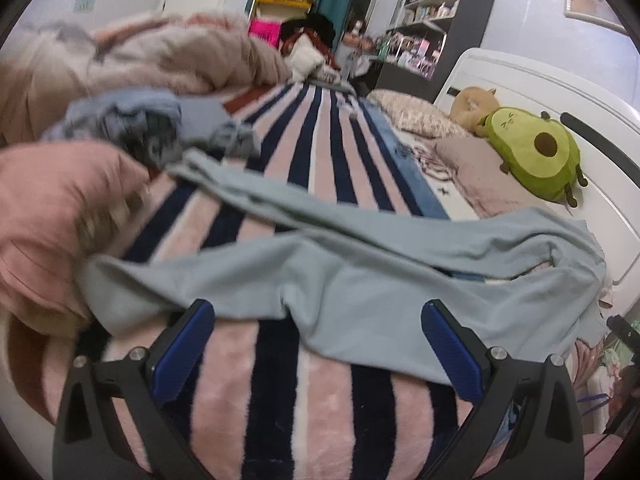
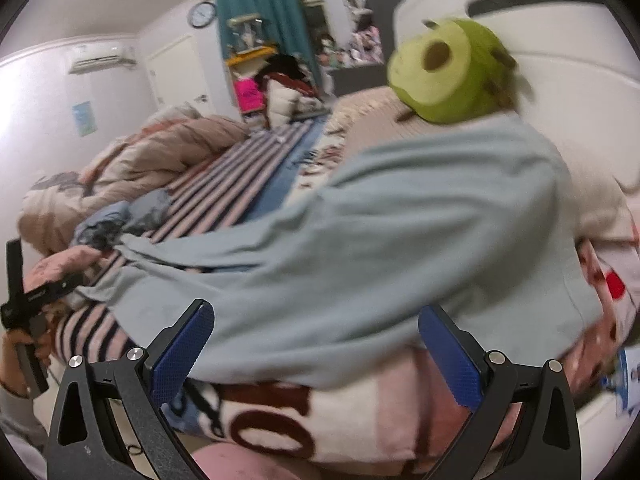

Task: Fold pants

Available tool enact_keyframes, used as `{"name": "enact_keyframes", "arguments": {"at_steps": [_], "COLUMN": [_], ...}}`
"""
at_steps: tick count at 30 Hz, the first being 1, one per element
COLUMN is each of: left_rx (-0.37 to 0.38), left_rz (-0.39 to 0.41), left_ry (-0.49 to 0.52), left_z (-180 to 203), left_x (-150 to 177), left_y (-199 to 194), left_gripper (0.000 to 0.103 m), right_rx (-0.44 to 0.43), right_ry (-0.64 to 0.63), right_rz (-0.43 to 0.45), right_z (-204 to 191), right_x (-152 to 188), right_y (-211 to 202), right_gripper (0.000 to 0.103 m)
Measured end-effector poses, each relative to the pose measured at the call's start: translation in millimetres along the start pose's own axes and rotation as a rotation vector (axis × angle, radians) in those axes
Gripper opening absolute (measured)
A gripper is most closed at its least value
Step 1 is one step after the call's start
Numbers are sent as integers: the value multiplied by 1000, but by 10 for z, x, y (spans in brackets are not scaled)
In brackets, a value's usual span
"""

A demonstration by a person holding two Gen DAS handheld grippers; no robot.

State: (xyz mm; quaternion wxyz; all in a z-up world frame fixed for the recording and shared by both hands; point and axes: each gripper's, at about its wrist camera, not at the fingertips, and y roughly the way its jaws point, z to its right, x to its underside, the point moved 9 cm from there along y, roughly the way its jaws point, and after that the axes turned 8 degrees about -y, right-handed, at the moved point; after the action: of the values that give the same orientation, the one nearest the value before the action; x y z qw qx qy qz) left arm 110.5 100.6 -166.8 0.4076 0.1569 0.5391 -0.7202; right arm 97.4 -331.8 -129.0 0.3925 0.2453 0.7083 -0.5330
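Note:
Light blue pants lie spread across the pink and navy striped blanket, legs reaching to the left, waist to the right. My left gripper is open, its blue pads either side of the near leg's edge. In the right wrist view the pants drape over the bed's near end. My right gripper is open at the waist end, holding nothing. The left gripper's body shows at the far left of that view.
An avocado plush lies by the white headboard. A crumpled blue garment and a pink pillow lie at the left. A bunched beige duvet lies behind. Shelves stand at the back.

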Motion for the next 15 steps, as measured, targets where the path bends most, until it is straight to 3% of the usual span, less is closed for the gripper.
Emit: {"name": "enact_keyframes", "arguments": {"at_steps": [7,12,15], "left_rx": [67,124,137], "left_rz": [-121,-114,-113], "left_ry": [-115,-156,-167], "left_z": [-86,-62,-52], "left_x": [241,180,98], "left_y": [401,562,646], "left_gripper": [98,97,86], "right_rx": [18,22,8], "right_ry": [147,212,248], "right_rz": [-84,-137,-152], "right_z": [484,720,823], "right_x": [364,608,704], "right_y": [83,143,206], "right_gripper": [102,102,102]}}
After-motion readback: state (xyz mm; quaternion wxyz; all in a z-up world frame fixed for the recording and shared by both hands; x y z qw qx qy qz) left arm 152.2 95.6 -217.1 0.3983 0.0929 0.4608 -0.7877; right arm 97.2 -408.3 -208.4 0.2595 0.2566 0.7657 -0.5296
